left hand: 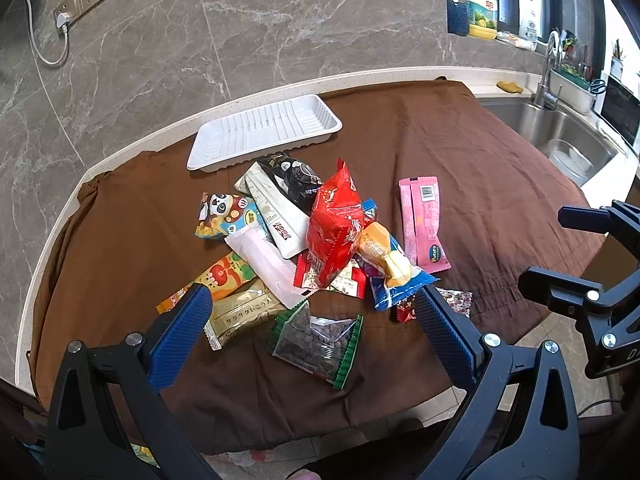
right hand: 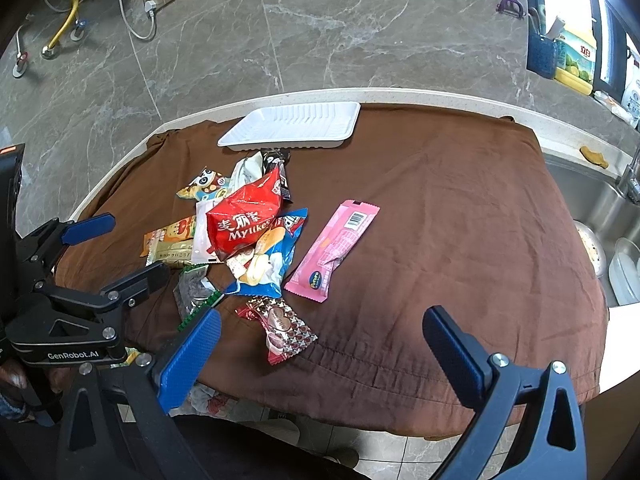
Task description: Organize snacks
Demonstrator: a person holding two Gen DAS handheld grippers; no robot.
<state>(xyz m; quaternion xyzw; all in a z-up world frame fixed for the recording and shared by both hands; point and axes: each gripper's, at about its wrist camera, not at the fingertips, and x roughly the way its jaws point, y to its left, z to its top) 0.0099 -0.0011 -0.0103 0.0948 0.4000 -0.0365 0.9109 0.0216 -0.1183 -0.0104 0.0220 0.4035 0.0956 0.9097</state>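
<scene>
A heap of snack packets lies on a brown cloth [left hand: 460,168], with a red bag [left hand: 336,226] [right hand: 244,222] on top. Beside the heap lies a pink bar packet [left hand: 424,224] [right hand: 334,250]. A clear packet with green edges [left hand: 318,340] [right hand: 196,292] sits nearest me. A red heart-print packet [right hand: 282,330] lies apart at the front. An empty white tray [left hand: 266,132] [right hand: 296,124] stands behind the heap. My left gripper [left hand: 316,320] hovers open over the green-edged packet, holding nothing. My right gripper [right hand: 322,342] is open near the heart-print packet, also holding nothing.
A steel sink [left hand: 560,136] with a tap [left hand: 550,72] lies to the right of the cloth. Marble wall behind carries sockets [left hand: 82,0] and a white cable. Bottles and a holder stand on the window sill [left hand: 480,8]. Tiled floor shows below the counter's front edge.
</scene>
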